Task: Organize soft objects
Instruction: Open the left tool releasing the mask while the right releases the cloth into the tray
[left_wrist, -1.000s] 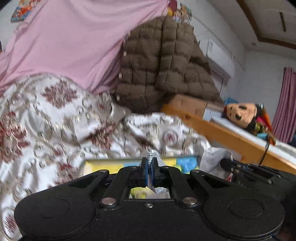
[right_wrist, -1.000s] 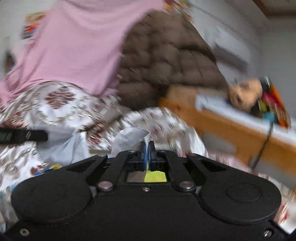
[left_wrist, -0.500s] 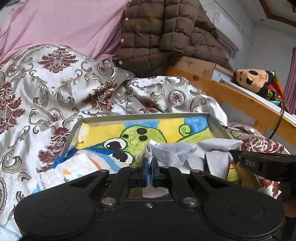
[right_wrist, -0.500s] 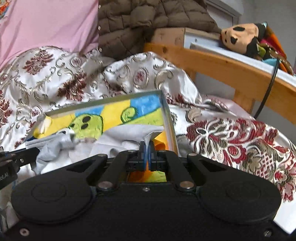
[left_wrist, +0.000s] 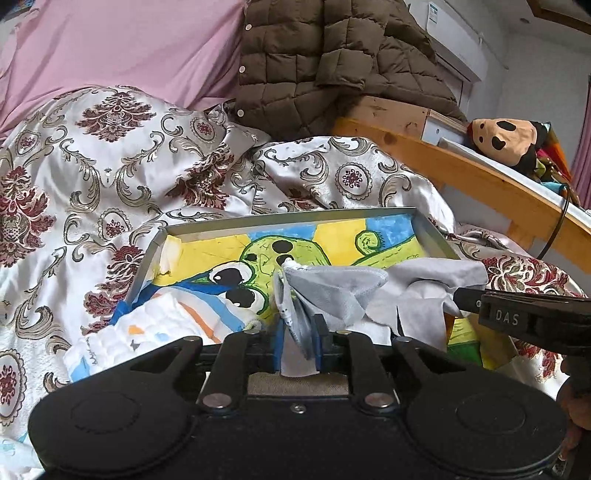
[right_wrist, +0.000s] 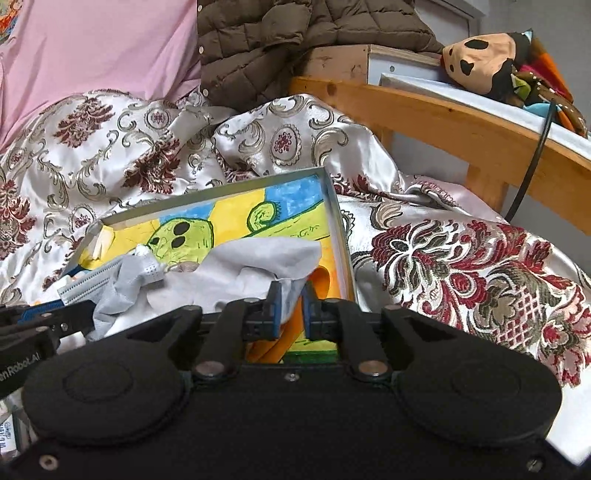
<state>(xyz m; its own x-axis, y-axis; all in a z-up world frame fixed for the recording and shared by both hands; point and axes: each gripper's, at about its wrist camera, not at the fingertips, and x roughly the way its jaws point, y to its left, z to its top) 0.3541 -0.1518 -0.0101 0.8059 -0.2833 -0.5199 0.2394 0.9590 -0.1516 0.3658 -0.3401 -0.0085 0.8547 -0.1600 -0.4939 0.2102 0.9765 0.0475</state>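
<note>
A: Start nearest. What are the two grippers doing?

B: The left gripper (left_wrist: 298, 338) has its blue pads parting, with a bunched end of the pale grey soft cloth (left_wrist: 373, 291) between them; the jaws are opening and a gap shows beside the fabric, so the pads no longer pinch it. The right gripper (right_wrist: 289, 312) is opening too, and a corner of the same grey cloth (right_wrist: 258, 267) hangs loosely in its gap.

A: And where does the cloth lie?

B: In the shallow metal-rimmed tray with a painted green cartoon creature on a yellow and blue floor (left_wrist: 434, 230), draped across its near half from one gripper to the other. From the left wrist, the right gripper comes in at the right edge, its tip by the cloth's far end.

A: Anything else in the tray?

B: A folded white quilted cloth with blue and orange stripes (left_wrist: 147, 332) lies at the near left corner — partly over the rim.

A: Beyond that?

B: The tray sits on a shiny cream bedspread with maroon and gold scrollwork (left_wrist: 92, 177). Behind it hang a pink sheet (left_wrist: 129, 48) and a brown quilted puffer jacket (left_wrist: 325, 62). To the right runs a curved wooden bed rail (right_wrist: 461, 118) — a tan plush toy with black patches (right_wrist: 480, 61) rests behind it.
</note>
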